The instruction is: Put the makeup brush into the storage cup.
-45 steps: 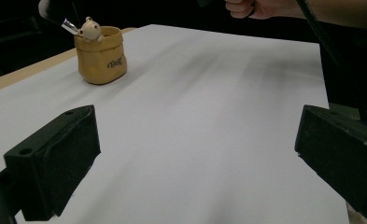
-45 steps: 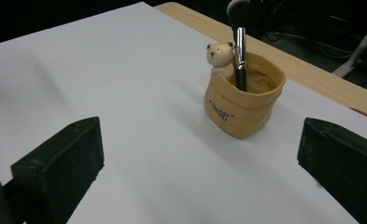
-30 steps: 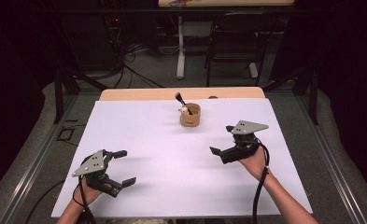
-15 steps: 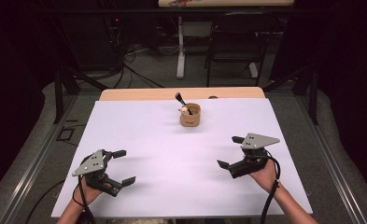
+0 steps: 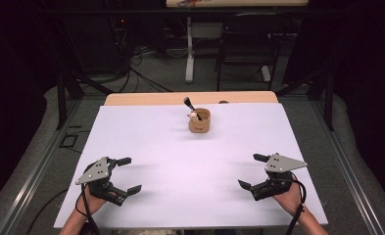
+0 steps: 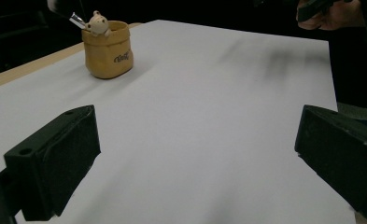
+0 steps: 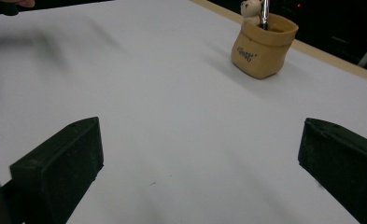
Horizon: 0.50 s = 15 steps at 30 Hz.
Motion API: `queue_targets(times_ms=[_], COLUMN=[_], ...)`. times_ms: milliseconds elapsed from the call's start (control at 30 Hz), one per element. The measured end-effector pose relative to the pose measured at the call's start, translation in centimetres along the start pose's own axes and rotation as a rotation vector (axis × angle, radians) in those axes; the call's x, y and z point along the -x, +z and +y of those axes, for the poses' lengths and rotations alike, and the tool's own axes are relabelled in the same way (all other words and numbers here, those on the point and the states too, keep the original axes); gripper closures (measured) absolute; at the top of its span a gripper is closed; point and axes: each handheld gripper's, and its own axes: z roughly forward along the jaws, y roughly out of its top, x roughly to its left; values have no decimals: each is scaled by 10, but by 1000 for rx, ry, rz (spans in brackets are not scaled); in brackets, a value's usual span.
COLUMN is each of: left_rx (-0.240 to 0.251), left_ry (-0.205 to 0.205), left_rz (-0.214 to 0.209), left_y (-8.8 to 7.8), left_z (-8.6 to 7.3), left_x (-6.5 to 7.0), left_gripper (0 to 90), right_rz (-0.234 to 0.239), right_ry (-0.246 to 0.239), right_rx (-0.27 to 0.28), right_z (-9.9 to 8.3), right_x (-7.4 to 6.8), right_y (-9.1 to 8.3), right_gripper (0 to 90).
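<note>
Resting low at the near edge of the white worktop (image 5: pixel 190 161), both claws are spread wide and hold nothing: the left claw (image 5: pixel 124 175) sits at about 7 o'clock, the right claw (image 5: pixel 252 171) at about 5 o'clock, each with its jaws turned toward the middle. The tan pot (image 5: pixel 200 121) stands upright at 12 o'clock, near the far edge, with a small bear figure (image 5: pixel 193 116) on its rim and a dark-handled tool (image 5: pixel 188 104) leaning out toward 11 o'clock. From the left gripper view the pot (image 6: pixel 108 49) lies far off at 11 o'clock; from the right gripper view it (image 7: pixel 264 45) lies at 1 o'clock. Both claws are well apart from it.

As a judgement, no handling of the pot is in hand at this moment: the tool sits inside it and nothing else lies on the sheet, so either the work is finished or none has begun; the pictures cannot settle which.

Room to move is generous. The whole stretch between claws and pot is bare. The tight spot is behind the pot, where a strip of wooden edge (image 5: pixel 141 99) ends the worktop and the floor drops away; a push toward 12 o'clock risks sliding it off.
</note>
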Motion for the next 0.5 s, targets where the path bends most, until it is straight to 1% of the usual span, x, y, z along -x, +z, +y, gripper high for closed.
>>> queue_targets(times_ms=[67,133,200,333,500], left_rx=[3,8,4,1,-3], left_ry=[3,1,0,2,4], left_rz=[3,4,5,1,-1], left_y=[-1,-2,-2,0,1], left_z=[0,0,0,0,0], left_x=[0,0,-1,-2,-2], left_gripper=[2,2,2,2,2], right_rz=[17,29,39,43,47], right_ry=[29,39,40,43,39], right_rx=[-4,-20,-23,-18,3], right_z=[-2,-4,-4,-4,-3], right_x=[2,2,1,0,0], right_y=[1,2,3,2,-1], right_gripper=[0,0,0,0,0])
